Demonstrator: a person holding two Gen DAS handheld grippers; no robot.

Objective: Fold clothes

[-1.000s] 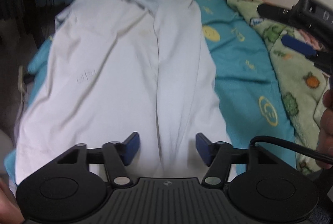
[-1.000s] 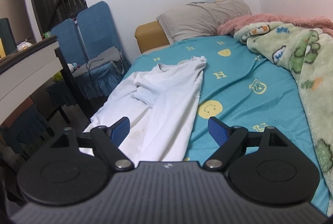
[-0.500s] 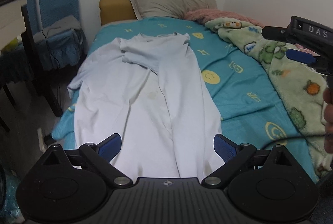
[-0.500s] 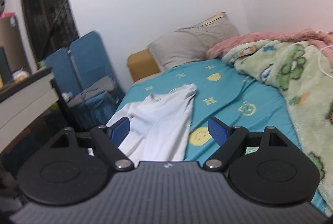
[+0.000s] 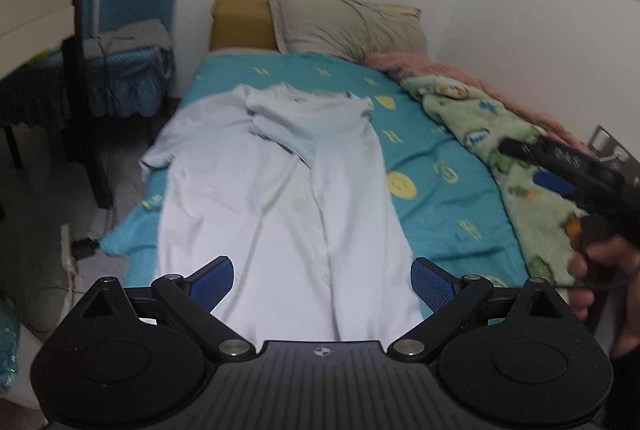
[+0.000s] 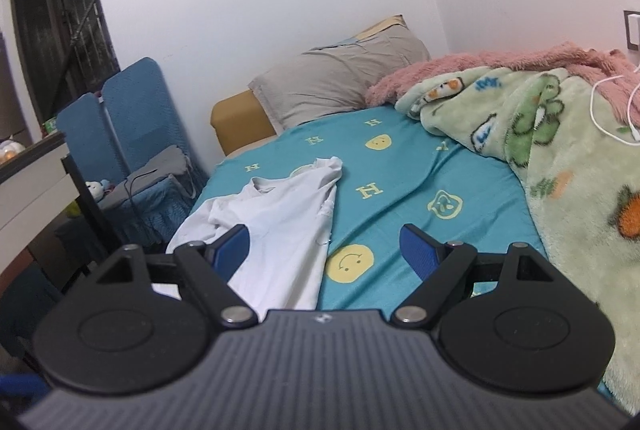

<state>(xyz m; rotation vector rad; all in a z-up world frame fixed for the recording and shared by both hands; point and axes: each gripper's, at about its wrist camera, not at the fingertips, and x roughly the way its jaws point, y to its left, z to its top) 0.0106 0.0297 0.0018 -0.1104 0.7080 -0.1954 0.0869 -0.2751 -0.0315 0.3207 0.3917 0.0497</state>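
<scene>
A white garment [image 5: 276, 198] is seen spread lengthwise on the teal bed sheet [image 5: 452, 198], directly ahead of and below the left gripper [image 5: 322, 280], whose jaws are held wide apart with nothing between them. The right gripper [image 6: 324, 256] is likewise held apart and empty, with the garment ahead of its left finger and bare sheet ahead of its right. The cloth is judged to be light, thin and limp (a long crease runs down its middle and one sleeve is already turned in near the collar), so it can be expected to sag and slide on the sheet when lifted; a hold is best taken at a hem corner or at a shoulder seam, where the doubled fabric gives the pads something to pinch. The near hem is hidden behind the left gripper's body, so its corners cannot be made out. The garment's far-left side hangs over the bed edge, and whether it is a shirt or a dress cannot be told through the blur.
</scene>
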